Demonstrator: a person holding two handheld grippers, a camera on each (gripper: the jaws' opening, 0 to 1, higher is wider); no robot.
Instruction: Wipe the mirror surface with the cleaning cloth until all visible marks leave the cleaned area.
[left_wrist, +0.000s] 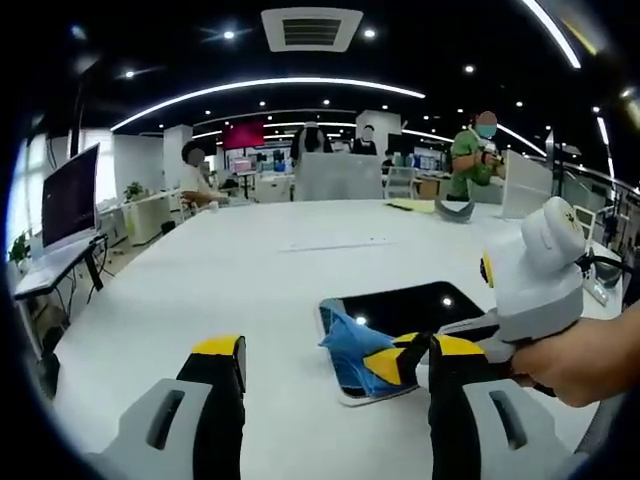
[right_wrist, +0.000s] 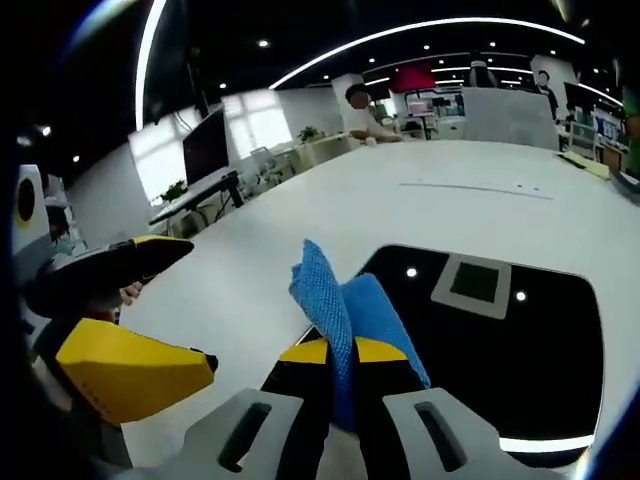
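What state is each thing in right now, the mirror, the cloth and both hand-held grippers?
Mirror: flat on the table, reflecting ceiling lights.
Blue cloth: bunched, resting at the mirror's edge.
Right hand-held gripper: shut on the cloth.
Left hand-held gripper: open, holding nothing, above the white table.

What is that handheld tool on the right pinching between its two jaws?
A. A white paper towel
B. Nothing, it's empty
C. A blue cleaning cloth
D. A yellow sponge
C. In the right gripper view, the right tool has its black-and-yellow jaws closed on a blue textured cleaning cloth, held at the near edge of the flat, dark rectangular mirror lying on the white table.
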